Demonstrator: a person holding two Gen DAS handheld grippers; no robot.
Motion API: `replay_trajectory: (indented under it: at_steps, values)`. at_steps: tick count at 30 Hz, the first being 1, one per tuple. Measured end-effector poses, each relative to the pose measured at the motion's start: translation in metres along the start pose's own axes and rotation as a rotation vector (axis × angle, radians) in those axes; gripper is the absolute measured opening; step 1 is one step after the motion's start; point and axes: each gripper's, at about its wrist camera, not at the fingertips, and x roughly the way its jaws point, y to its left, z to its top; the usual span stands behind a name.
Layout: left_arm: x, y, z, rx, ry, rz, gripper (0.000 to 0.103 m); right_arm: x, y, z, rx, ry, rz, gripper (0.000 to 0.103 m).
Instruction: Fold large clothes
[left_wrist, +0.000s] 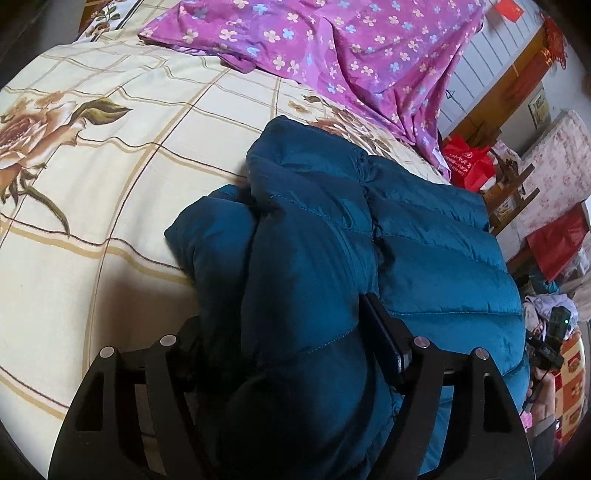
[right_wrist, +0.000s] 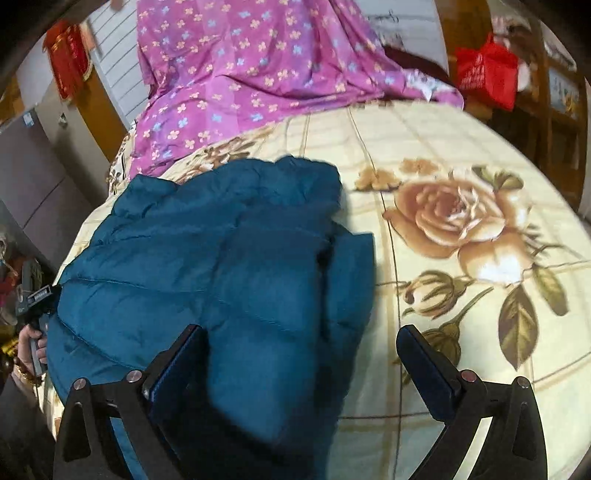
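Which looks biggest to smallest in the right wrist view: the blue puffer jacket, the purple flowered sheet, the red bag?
1. Teal-blue quilted puffer jacket, though nearness to the camera inflates it.
2. Purple flower-print sheet, lying farther back, so its rank against the jacket is unsure.
3. Red plastic bag, clearly smallest.

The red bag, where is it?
In the right wrist view the red bag sits top right, beyond the bed, right of the purple sheet.

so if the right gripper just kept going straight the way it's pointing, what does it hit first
Most likely the blue puffer jacket: its folded edge already lies between the open jaws of the right gripper and fills the line ahead. The floral bedsheet lies beyond to the right. Depth is hard to judge in this blurred view.
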Motion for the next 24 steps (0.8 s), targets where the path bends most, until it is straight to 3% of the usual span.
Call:
replay_trajectory:
  at_steps: [6, 9, 13, 16, 18, 20, 24]
  values:
    - [0.002, -0.003, 0.0, 0.008, -0.004, 0.028, 0.078, 0.018, -0.032, -0.002, 0.093, 0.019, 0.174, 0.103]
    - [0.003, -0.004, 0.0, 0.007, -0.009, 0.038, 0.078, 0.022, -0.034, 0.0, 0.097, 0.002, 0.237, 0.103]
    - [0.003, -0.005, -0.001, 0.002, -0.011, 0.032, 0.073, 0.031, -0.024, 0.0, 0.065, 0.025, 0.404, 0.1]
    - [0.001, -0.007, 0.0, -0.004, -0.023, 0.023, 0.058, 0.034, -0.019, 0.001, 0.041, 0.03, 0.391, 0.08]
    - [-0.002, -0.011, 0.0, 0.006, -0.037, 0.029, 0.046, 0.03, -0.018, 0.001, 0.034, 0.005, 0.408, 0.055]
    - [-0.007, -0.019, 0.0, 0.03, -0.052, 0.039, 0.03, 0.022, -0.006, 0.002, -0.039, -0.026, 0.384, 0.045]
    - [-0.016, -0.032, -0.002, 0.058, -0.075, 0.083, 0.02, 0.01, 0.015, 0.004, -0.153, -0.063, 0.293, 0.034]
